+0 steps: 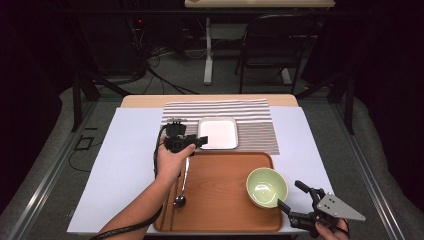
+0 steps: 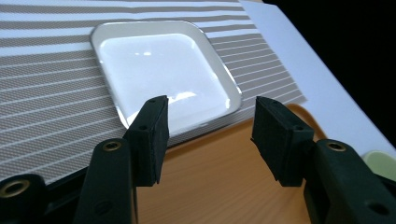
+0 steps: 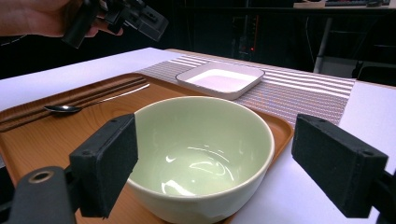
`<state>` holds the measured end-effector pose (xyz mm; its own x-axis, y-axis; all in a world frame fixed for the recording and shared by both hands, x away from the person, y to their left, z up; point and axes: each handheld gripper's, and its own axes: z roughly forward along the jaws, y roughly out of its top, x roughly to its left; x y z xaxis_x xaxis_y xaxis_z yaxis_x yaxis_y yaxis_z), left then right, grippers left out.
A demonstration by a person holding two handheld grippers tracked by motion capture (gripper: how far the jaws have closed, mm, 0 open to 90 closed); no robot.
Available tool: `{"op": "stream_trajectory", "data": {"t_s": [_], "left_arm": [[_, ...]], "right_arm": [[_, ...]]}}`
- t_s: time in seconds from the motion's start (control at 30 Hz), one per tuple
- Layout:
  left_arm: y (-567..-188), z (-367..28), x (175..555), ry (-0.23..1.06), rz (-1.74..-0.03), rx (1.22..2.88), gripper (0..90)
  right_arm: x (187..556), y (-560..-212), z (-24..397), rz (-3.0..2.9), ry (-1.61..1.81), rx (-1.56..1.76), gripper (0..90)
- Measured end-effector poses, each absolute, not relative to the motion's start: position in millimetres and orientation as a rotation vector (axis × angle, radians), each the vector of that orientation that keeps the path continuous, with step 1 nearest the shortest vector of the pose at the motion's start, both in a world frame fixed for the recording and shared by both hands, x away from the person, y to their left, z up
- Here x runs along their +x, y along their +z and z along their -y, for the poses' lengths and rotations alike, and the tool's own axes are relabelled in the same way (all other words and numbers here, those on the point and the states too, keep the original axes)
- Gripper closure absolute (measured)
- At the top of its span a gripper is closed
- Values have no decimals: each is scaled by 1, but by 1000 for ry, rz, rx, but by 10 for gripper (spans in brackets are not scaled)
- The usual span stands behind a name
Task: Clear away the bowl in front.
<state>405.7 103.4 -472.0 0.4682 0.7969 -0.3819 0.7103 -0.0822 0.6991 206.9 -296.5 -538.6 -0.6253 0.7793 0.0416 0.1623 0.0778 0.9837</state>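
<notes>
A table (image 1: 125, 150) under a white sheet carried everything, seen from above. At its twelve o'clock end lay a grey-and-white striped placemat (image 1: 250, 112). Nearer the person, toward six o'clock, sat a brown wooden tray (image 1: 220, 210), its far edge touching the placemat.

A square white dish (image 1: 218, 133) rested on the placemat, just beyond the tray's far edge. A pale green bowl (image 1: 266, 187) stood upright at the tray's four o'clock corner, with nothing in it. A metal spoon (image 1: 181, 192) lay along the tray's nine o'clock side, bowl end toward the person, beside a pair of dark chopsticks (image 1: 168, 212) lying lengthwise.

The left claw (image 1: 197, 141) was held in a hand above the tray's eleven o'clock corner, pointing toward three o'clock at the white dish's near left corner. Its jaws stood apart with nothing between them, released; in the left gripper view the dish (image 2: 159, 65) lay just beyond the tips.

The right claw (image 1: 292, 196) sat at five o'clock, off the tray's corner, aimed at the green bowl. Its jaws were spread wide and released; in the right gripper view the bowl (image 3: 201, 154) sat between them, neither pad touching it.
</notes>
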Motion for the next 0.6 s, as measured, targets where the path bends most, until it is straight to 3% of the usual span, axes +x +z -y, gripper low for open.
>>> {"op": "stream_trajectory", "data": {"t_s": [0.6], "left_arm": [[-482, -120, 439, 169, -1361, 1802, 458]], "right_arm": [[208, -539, 296, -1862, 1568, 911, 142]]}}
